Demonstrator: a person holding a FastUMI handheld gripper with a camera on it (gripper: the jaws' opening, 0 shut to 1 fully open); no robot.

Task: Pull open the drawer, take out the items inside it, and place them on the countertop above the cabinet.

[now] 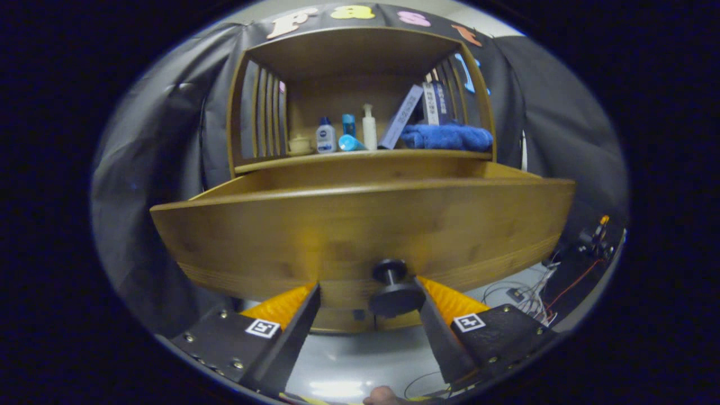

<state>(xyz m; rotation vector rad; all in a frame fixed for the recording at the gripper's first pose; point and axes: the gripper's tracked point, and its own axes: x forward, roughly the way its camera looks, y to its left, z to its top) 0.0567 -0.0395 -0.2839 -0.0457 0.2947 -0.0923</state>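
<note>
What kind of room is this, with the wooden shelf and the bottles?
Probably a test booth set up like a bathroom corner. A wooden cabinet holds small toiletry bottles and a folded blue towel, its drawer pulled out. The gripper is open, the drawer knob between its fingers, beside one.

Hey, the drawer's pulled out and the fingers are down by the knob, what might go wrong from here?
1. The knob sits against one of the fingers, not centred in the open gripper, so a further pull may slip off.
2. The drawer front hides its inside, so reaching in means lifting over it and perhaps bumping it.
3. The countertop already holds bottles and a blue towel; placed items could knock them.
</note>
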